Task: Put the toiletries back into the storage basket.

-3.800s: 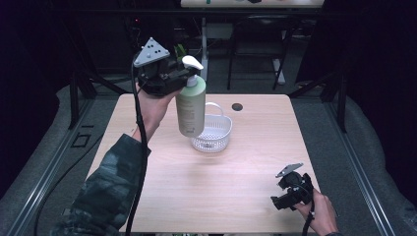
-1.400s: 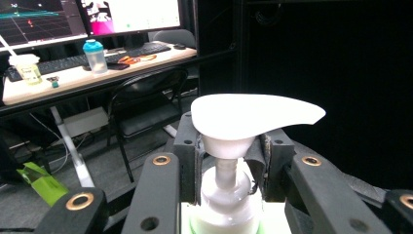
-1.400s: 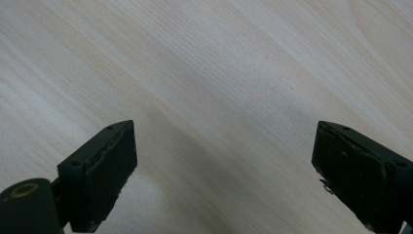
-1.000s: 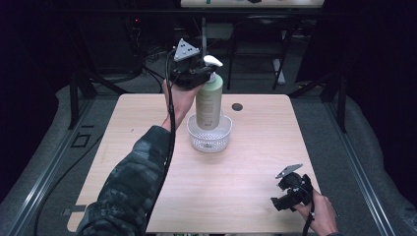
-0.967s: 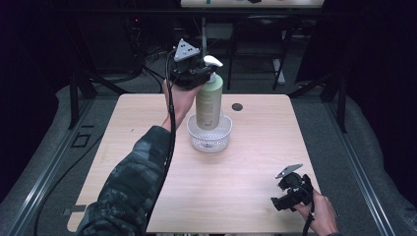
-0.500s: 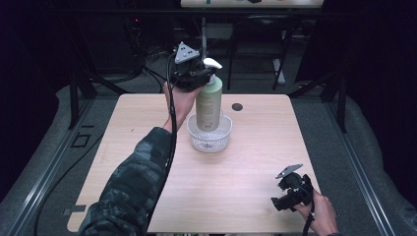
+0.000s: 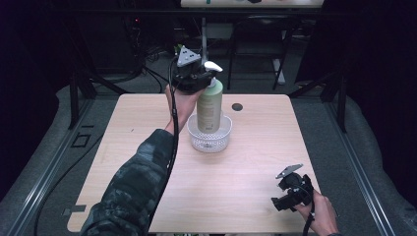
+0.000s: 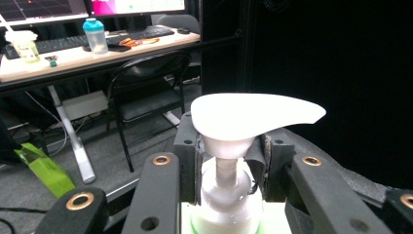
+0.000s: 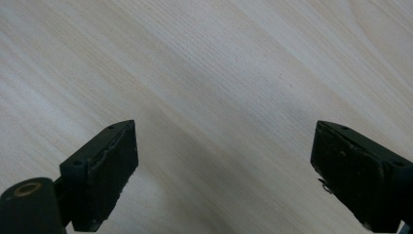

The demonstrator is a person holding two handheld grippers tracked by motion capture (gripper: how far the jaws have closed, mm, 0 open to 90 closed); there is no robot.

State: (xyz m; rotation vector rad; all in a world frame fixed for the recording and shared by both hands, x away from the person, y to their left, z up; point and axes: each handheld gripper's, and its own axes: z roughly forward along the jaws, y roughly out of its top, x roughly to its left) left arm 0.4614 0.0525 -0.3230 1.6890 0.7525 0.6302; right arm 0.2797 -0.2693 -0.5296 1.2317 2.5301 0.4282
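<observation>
A pale green pump bottle (image 7: pixel 210 105) with a white pump head (image 8: pixel 251 116) stands upright inside a small white mesh basket (image 7: pixel 210 140) at the back middle of the wooden table (image 7: pixel 147 123). My left gripper (image 7: pixel 199 78) is shut on the bottle's neck just under the pump head, its jaws pressing the white collar (image 8: pixel 225 195) from both sides. My right gripper (image 7: pixel 290 194) rests near the table's front right corner; it is open, with bare wood between its pads (image 9: pixel 104 168).
A small dark round hole (image 7: pixel 237 106) lies in the tabletop behind and right of the basket. Beyond the table stand a black chair (image 8: pixel 146 92) and a desk (image 8: pixel 87 51) with a keyboard and bottles. Dark floor surrounds the table.
The left gripper carried the bottle from the left of the basket to over it and lowered it in; over the last second it sank slightly. The right gripper stayed still.
</observation>
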